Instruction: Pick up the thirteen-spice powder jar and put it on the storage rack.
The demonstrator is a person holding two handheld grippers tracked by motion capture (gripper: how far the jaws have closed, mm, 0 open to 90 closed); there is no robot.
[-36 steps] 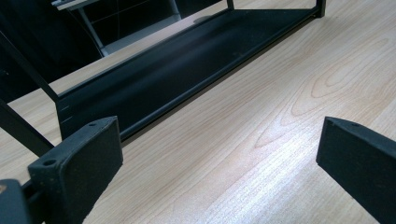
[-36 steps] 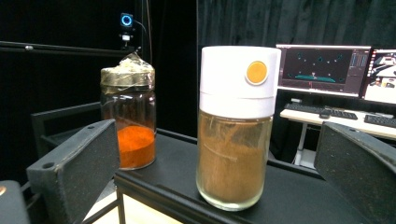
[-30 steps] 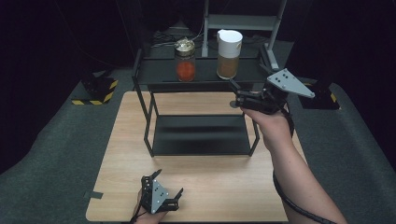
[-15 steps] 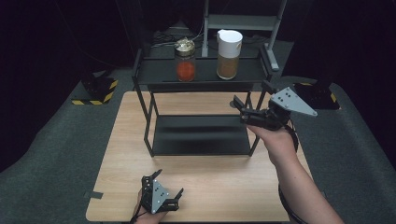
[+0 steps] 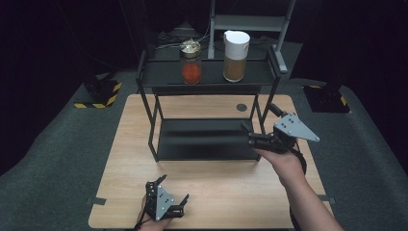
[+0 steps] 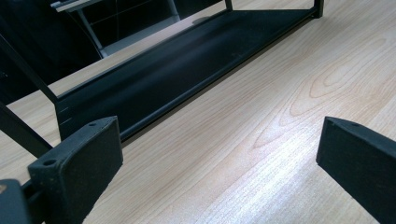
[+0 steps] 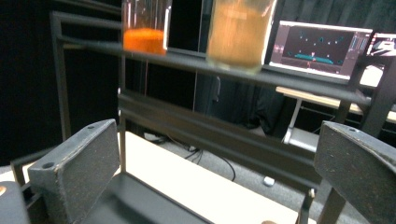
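On the far side of the wooden tabletop stands a black two-tier rack; its upper shelf carries a glass jar with a gold lid and orange-red contents on the left and, just beside it to the right, a taller container with a white lid and brown contents, both upright and apart from each other; the lower shelf lies bare. The right tool hangs in the air at the rack's right end, near its front right leg and below the upper shelf, jaws spread wide and holding nothing; in the right gripper view the two containers sit above and ahead between the jaws, so the tool seems lined up with the shelf, the brown container being the nearer candidate; the jar shows to its left. The left tool rests low at the near edge of the tabletop, jaws likewise apart and empty, probably parked clear of the rack so that the right hand has room.
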